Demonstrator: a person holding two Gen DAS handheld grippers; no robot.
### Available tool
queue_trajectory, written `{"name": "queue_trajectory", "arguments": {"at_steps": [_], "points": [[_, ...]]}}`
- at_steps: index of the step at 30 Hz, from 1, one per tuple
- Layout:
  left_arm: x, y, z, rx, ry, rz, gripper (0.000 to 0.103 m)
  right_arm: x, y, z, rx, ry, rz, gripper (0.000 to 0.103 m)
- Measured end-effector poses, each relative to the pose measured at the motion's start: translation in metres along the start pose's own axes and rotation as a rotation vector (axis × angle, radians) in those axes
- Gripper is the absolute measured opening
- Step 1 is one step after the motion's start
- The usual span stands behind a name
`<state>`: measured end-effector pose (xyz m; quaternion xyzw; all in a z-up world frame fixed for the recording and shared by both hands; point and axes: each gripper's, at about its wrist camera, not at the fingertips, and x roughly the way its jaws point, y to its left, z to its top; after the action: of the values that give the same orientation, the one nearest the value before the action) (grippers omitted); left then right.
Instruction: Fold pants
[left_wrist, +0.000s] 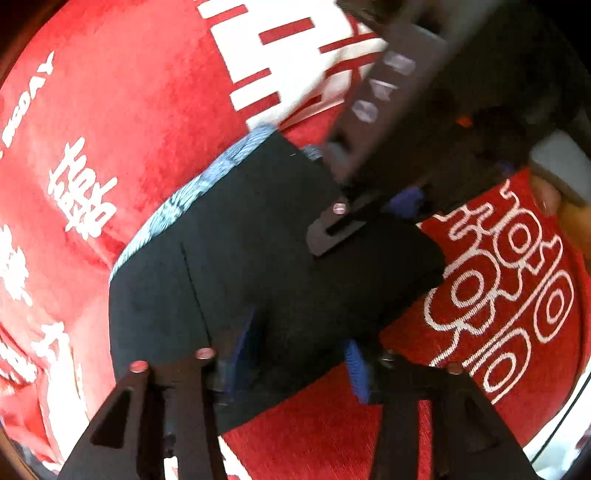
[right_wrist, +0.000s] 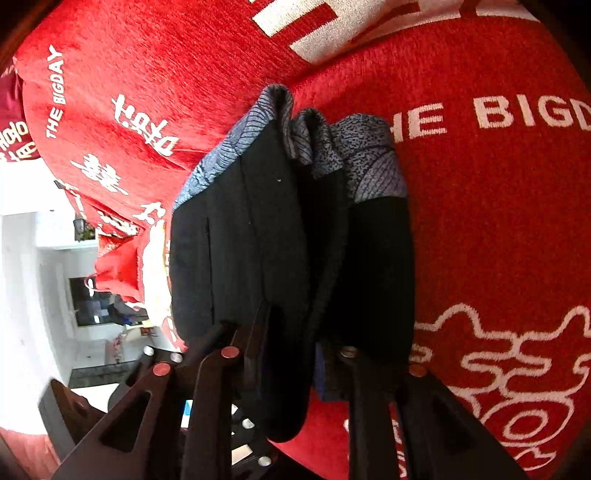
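Observation:
Black pants (left_wrist: 258, 240) with a blue-grey patterned waistband (left_wrist: 192, 195) lie folded on the red cloth. My left gripper (left_wrist: 299, 358) stands open over their near edge. Its blue pads (left_wrist: 356, 369) are apart, and the black cloth lies flat between them. My right gripper (left_wrist: 369, 214) comes in from the upper right onto the far part of the pants. In the right wrist view a bunched fold of the pants (right_wrist: 295, 258) runs down between the fingers of the right gripper (right_wrist: 291, 354), which is shut on it. The waistband (right_wrist: 369, 162) is at the far end.
A red cloth (left_wrist: 129, 110) with white lettering covers the surface. Its edge (right_wrist: 122, 236) drops off at the left of the right wrist view, with a white room beyond. A hand (left_wrist: 554, 199) in a grey sleeve (left_wrist: 561, 162) holds the right gripper.

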<state>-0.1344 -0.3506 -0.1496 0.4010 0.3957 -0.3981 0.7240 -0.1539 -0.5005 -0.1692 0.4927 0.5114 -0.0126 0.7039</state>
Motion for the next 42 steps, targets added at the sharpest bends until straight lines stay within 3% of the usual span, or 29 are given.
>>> {"name": "queue_trajectory", "arguments": {"at_steps": [1, 2, 14, 17, 20, 32, 34, 42], "points": [[0.003, 0.006, 0.001, -0.021, 0.014, -0.006, 0.068, 0.002, 0.001, -0.002, -0.005, -0.002, -0.008, 0.021], [0.002, 0.011, 0.000, -0.046, 0.029, -0.014, 0.069, -0.001, -0.004, -0.005, -0.013, -0.003, -0.017, 0.021], [-0.026, 0.080, -0.022, -0.294, 0.083, -0.121, 0.070, -0.005, 0.020, -0.032, -0.114, -0.067, -0.206, 0.021], [-0.021, 0.109, -0.026, -0.368, 0.114, -0.117, 0.070, -0.010, 0.024, -0.038, -0.112, -0.089, -0.267, 0.024], [-0.013, 0.136, -0.031, -0.422, 0.138, -0.097, 0.070, -0.016, 0.022, -0.046, -0.086, -0.106, -0.340, 0.034], [0.008, 0.157, -0.043, -0.411, 0.205, -0.083, 0.071, -0.037, 0.017, -0.081, 0.050, -0.126, -0.491, 0.034], [0.009, 0.160, -0.045, -0.419, 0.205, -0.083, 0.092, -0.037, 0.022, -0.084, 0.054, -0.130, -0.514, 0.043], [0.014, 0.173, -0.047, -0.416, 0.206, -0.097, 0.092, -0.032, 0.044, -0.087, 0.076, -0.157, -0.533, 0.063]]}}
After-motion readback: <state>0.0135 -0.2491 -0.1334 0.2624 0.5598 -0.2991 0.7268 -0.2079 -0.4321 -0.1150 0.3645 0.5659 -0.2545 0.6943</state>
